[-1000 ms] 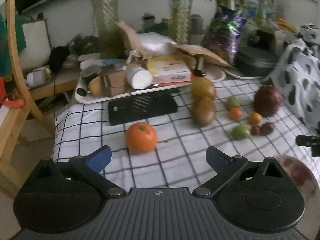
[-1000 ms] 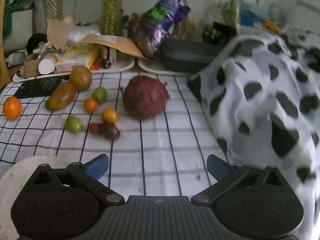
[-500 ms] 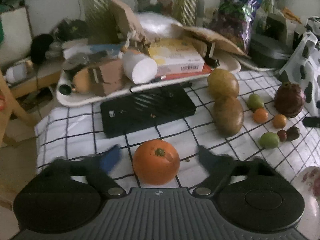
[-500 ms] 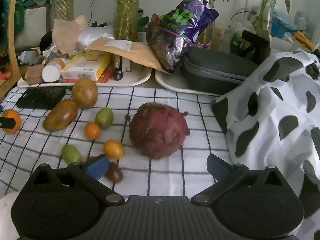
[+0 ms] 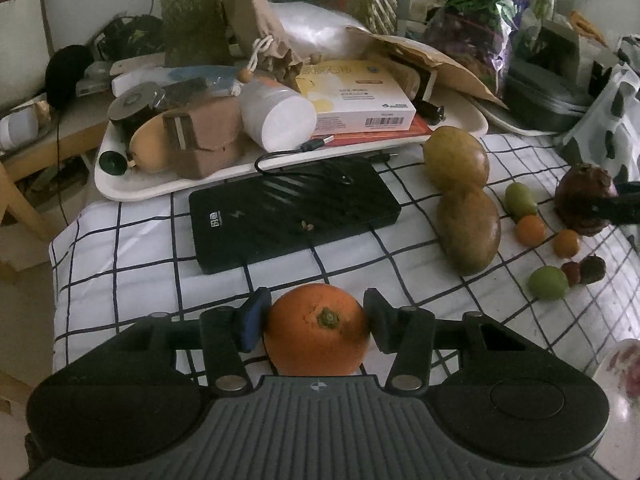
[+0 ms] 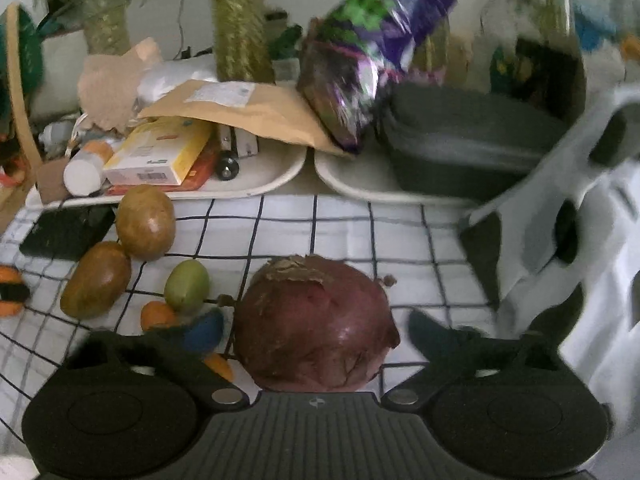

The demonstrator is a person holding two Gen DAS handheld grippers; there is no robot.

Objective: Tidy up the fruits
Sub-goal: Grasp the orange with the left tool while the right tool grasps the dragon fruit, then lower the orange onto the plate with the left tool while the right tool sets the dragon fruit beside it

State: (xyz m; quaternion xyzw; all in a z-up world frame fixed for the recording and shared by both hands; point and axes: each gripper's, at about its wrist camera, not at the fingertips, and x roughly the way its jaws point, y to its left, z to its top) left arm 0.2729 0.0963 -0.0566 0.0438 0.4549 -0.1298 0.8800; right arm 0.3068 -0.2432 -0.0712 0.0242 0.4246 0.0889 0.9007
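Note:
On the checked cloth [image 5: 132, 248] an orange [image 5: 318, 330] sits between the fingers of my left gripper [image 5: 316, 312]. Its jaws are closing and both pads touch the orange's sides. In the right wrist view a big dark red fruit [image 6: 316, 328] lies between the fingers of my right gripper [image 6: 314, 328]. Those jaws are closing too, with a thin gap still showing on each side. Two brown mangoes [image 5: 468, 232], green fruits [image 5: 520, 200] and small orange fruits [image 5: 530, 230] lie between the two grippers.
A black power bank [image 5: 294, 216] lies just beyond the orange. Behind it stands a white tray [image 5: 132, 190] piled with boxes and a jar. A cow-patterned cloth [image 6: 580, 240] rises on the right. A flowered dish [image 5: 624, 364] is at the near right edge.
My left gripper moved forward over the orange and its jaws closed onto it. My right gripper advanced until the dark red fruit lay between its fingers, and its jaws narrowed.

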